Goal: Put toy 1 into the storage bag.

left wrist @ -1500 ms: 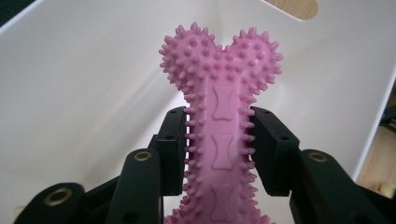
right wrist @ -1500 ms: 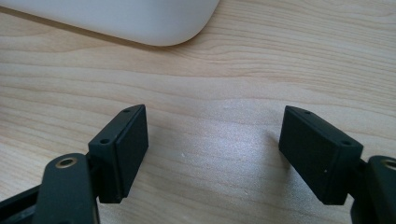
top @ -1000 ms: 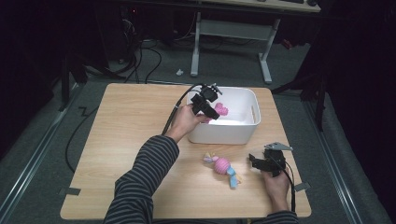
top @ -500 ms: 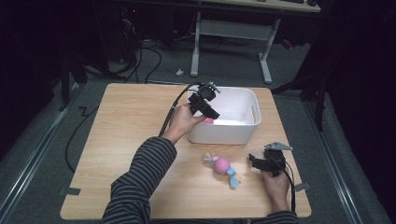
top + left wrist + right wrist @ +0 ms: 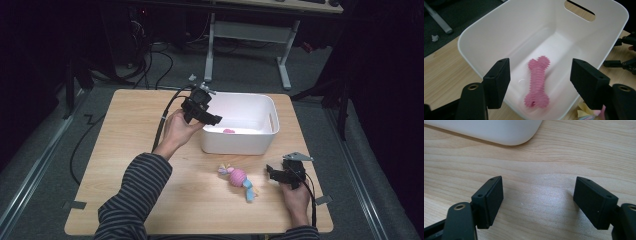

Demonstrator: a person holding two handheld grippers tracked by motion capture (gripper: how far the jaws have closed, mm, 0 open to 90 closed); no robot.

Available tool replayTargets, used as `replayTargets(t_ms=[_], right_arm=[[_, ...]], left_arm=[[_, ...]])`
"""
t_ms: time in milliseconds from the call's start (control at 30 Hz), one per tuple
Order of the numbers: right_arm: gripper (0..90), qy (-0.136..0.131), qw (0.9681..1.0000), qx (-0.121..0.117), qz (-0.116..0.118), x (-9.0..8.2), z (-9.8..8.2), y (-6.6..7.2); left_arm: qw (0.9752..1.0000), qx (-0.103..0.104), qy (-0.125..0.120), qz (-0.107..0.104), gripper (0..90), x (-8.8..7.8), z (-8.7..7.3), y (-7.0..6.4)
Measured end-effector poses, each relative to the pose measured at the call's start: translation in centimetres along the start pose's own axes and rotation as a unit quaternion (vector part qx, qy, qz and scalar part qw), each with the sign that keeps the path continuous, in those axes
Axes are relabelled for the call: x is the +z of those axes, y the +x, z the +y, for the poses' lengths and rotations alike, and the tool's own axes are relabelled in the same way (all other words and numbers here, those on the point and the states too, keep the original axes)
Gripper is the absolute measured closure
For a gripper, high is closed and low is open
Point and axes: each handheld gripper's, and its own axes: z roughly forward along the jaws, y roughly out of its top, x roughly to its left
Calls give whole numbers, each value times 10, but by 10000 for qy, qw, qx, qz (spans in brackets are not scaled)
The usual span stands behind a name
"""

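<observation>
A pink spiky toy bone [image 5: 537, 81] lies on the floor of the white bin [image 5: 260, 145], also seen as a pink patch of the bone [image 5: 229, 131] in the high view. My left gripper [image 5: 216, 120] hovers over the bin's left end; its jaws have just been opening and stand apart with nothing held. In the left gripper view, the left gripper [image 5: 540, 77] frames the bone below it. A pink ball toy with blue and yellow tails [image 5: 238, 178] lies on the table in front of the bin. My right gripper [image 5: 270, 173] rests open to the right of that toy, its right gripper jaws [image 5: 537, 197] over bare wood.
The wooden table [image 5: 125, 150] has free room on its left half. A black cable [image 5: 165, 117] trails from the left gripper across the table. The bin has a slot handle [image 5: 579, 10] at its far end. Desk legs and cables stand on the floor behind the table.
The left gripper let go of the pink bone, which now lies in the bin, and drew back to the left and up. The right gripper stayed put.
</observation>
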Motion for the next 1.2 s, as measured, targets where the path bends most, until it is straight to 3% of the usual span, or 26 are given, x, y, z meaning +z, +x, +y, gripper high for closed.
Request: replayTargets(t_ms=[233,467,900,1200], right_arm=[[241,1,10000,-13,10,0,0,0],[242,0,10000,-13,8,0,0,0],[242,1,10000,-14,8,0,0,0],[241,1,10000,-10,7,0,0,1]], left_arm=[[9997,-139,-177,74,313,-25,-24,4],[9994,-191,-197,222,312,-41,-49,6],[9980,-439,-290,337,303,-53,-87,14],[9970,-469,-425,455,305,-66,-105,14]])
